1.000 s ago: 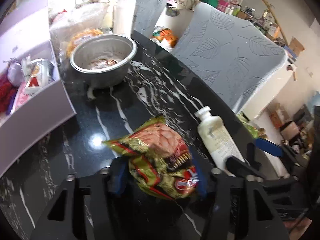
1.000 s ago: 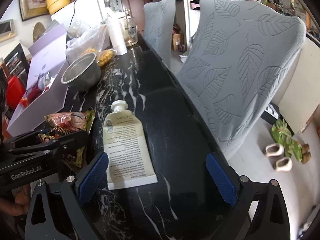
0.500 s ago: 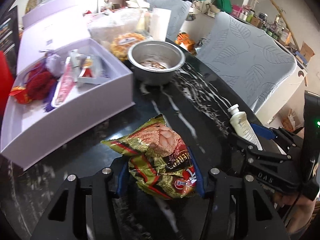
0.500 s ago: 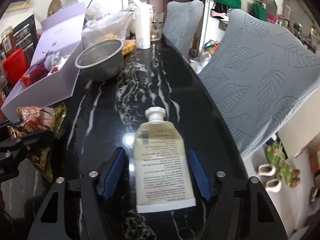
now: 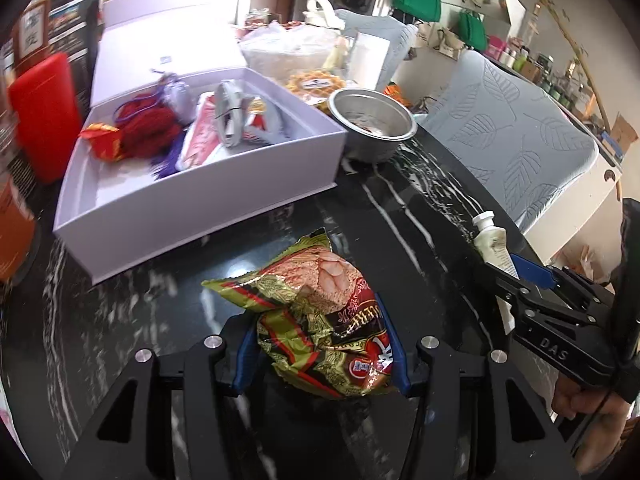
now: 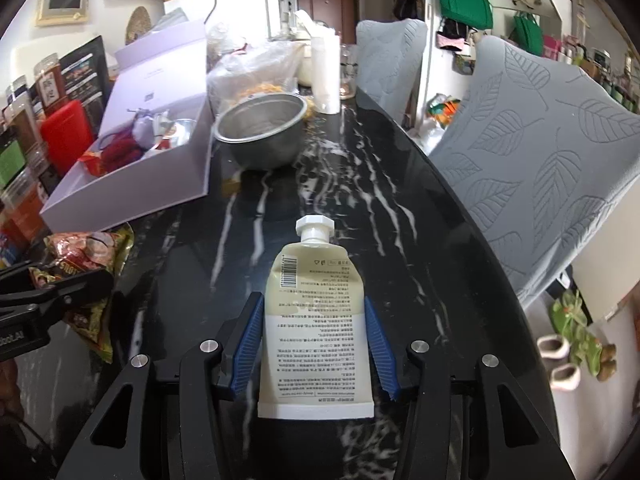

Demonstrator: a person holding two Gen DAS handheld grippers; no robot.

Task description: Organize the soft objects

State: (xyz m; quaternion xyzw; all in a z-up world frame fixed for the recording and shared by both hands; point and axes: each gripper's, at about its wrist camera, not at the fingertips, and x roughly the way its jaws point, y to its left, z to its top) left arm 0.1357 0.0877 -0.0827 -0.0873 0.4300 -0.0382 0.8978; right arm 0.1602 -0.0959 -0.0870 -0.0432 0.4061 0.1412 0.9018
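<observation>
black white-veined table with open white box, steel bowl, plastic bag

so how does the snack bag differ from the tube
The snack bag is crumpled, glossy green, gold and red; the tube is flat, smooth, pale cream with a white cap. The bag sits in the left gripper, the tube in the right gripper, whose fingers are closing. Both are soft packs.

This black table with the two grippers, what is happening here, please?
A person is tidying soft things with two handheld grippers. The left gripper holds a crumpled snack bag. The right gripper's jaws are closing around a white tube. The open white box beside them already holds several items.
</observation>
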